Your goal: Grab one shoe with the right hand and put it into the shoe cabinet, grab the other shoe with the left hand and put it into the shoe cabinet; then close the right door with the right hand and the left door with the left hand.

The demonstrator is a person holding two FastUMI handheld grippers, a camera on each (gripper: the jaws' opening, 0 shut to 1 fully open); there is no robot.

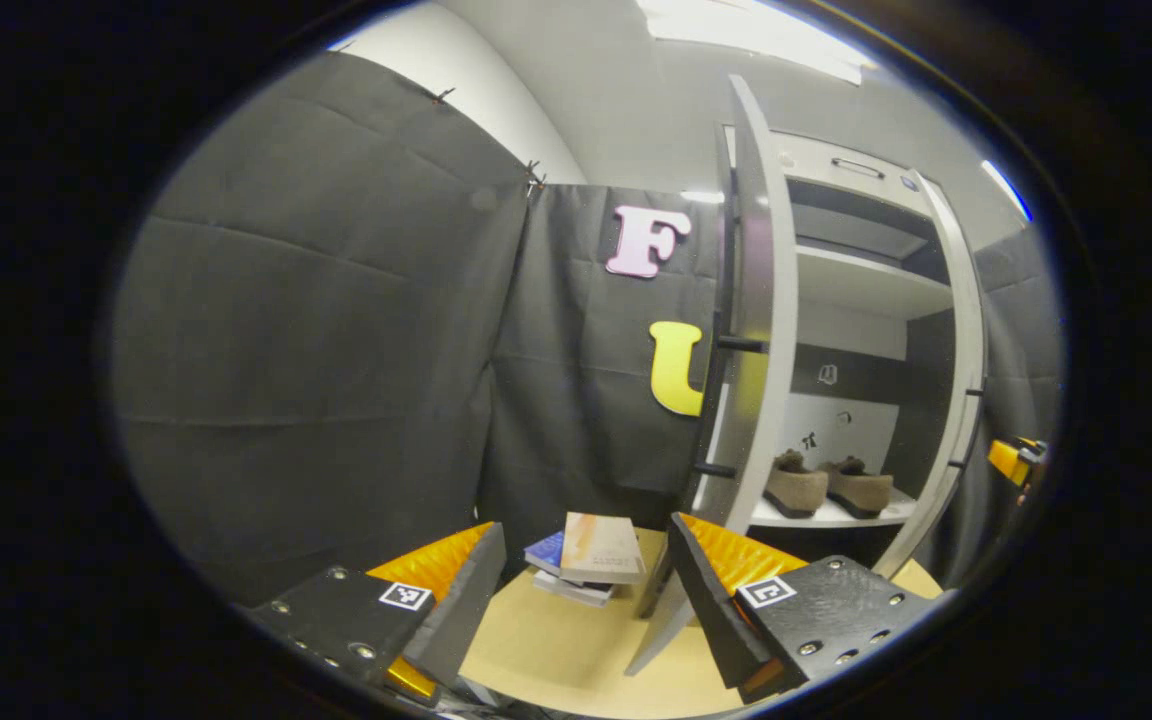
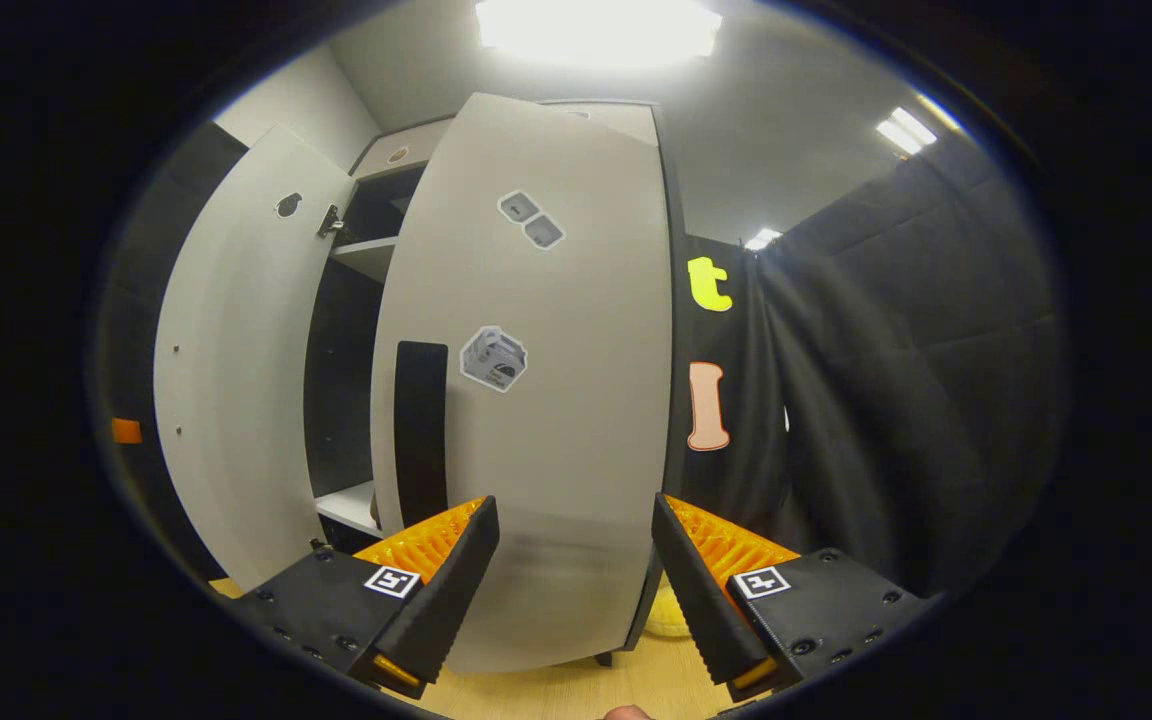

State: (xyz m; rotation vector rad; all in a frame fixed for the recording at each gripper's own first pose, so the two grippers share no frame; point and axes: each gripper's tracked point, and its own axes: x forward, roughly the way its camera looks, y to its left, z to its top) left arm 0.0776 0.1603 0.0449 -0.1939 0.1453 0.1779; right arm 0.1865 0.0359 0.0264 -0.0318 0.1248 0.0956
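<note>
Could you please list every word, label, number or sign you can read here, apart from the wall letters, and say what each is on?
No text here is legible.
Stickers on the right cabinet door: any print is too small to read.
Stacked books: covers too blurred to read.
Square tags on the left gripper and right gripper: black-and-white patterns, no words.

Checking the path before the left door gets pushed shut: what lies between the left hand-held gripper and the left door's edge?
In the left gripper view, only bare tabletop between the left hand-held gripper and the left door.
</note>
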